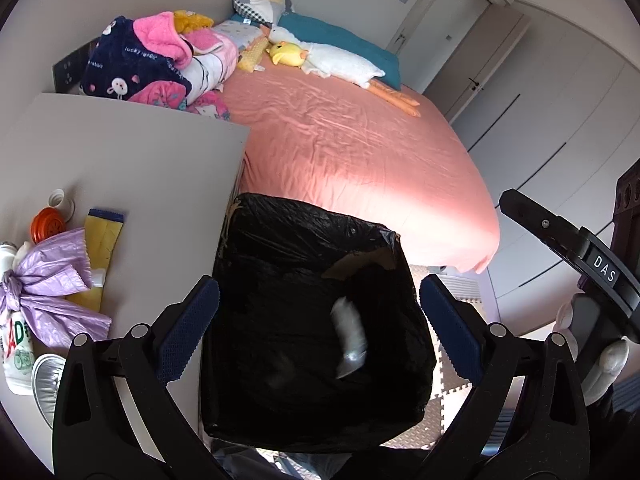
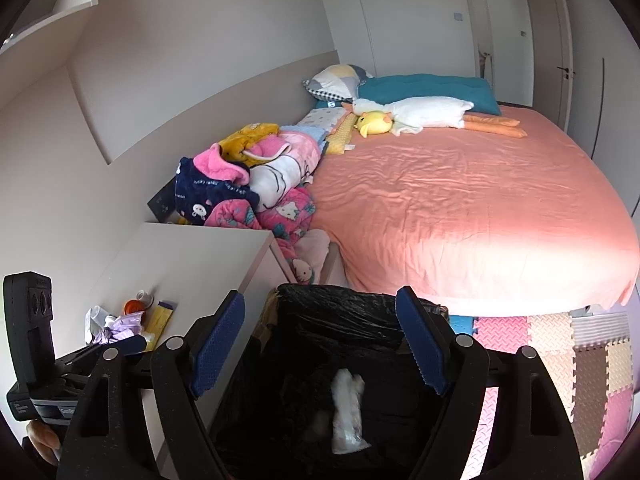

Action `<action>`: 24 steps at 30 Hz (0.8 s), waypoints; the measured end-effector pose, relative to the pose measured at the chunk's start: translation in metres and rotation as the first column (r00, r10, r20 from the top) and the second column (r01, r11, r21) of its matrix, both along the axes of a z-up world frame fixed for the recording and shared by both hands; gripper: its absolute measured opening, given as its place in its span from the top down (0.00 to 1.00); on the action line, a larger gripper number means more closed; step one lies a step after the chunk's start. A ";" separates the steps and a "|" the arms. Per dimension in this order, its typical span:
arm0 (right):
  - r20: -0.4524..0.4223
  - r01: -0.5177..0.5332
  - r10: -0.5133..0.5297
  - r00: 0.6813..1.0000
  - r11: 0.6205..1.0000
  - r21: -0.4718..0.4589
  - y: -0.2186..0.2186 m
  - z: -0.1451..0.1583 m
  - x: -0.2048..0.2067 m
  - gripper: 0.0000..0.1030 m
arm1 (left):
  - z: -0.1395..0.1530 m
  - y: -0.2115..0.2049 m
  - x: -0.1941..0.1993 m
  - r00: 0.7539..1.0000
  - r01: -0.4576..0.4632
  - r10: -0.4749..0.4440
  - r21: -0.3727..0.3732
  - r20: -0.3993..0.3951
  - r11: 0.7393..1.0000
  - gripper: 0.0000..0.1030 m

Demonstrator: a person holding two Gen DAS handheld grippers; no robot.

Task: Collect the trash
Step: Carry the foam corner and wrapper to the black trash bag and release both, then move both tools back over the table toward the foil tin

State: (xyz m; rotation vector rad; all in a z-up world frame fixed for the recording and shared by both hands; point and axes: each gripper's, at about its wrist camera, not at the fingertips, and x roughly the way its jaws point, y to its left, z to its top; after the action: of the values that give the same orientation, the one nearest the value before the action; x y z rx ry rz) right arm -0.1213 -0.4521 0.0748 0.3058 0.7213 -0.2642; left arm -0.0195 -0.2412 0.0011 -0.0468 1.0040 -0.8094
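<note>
A bin lined with a black bag stands on the floor between the white bedside table and the bed; it also shows in the right wrist view. A blurred white piece of trash is inside the bin, seemingly falling. My left gripper is open and empty above the bin. My right gripper is open and empty above the bin too. On the table lie a purple plastic bag, a yellow wrapper, an orange lid and a white bottle.
A bed with a pink sheet holds folded blankets, pillows and a plush duck. Coloured foam mats cover the floor. Wardrobe doors stand beyond the bed. The right gripper's body shows at the right of the left view.
</note>
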 end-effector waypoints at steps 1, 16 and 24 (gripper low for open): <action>0.000 0.000 0.000 1.000 1.000 0.002 -0.001 0.000 -0.001 0.24 | 0.001 -0.001 -0.001 1.000 -0.001 0.001 0.005 0.009 1.000 0.06; -0.019 -0.071 0.071 0.997 0.997 0.015 0.021 -0.008 0.015 0.24 | 0.003 0.026 0.002 0.995 -0.087 0.084 0.054 0.044 0.995 0.06; -0.028 -0.131 0.132 0.991 0.991 0.026 0.041 -0.012 0.032 0.24 | 0.001 0.055 0.007 0.988 -0.153 0.150 0.070 0.046 0.986 0.06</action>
State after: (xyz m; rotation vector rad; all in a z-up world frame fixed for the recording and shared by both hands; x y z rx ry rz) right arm -0.0895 -0.4108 0.0624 0.2766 0.7707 -0.1350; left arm -0.0123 -0.1861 0.0025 -0.0429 0.9788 -0.6317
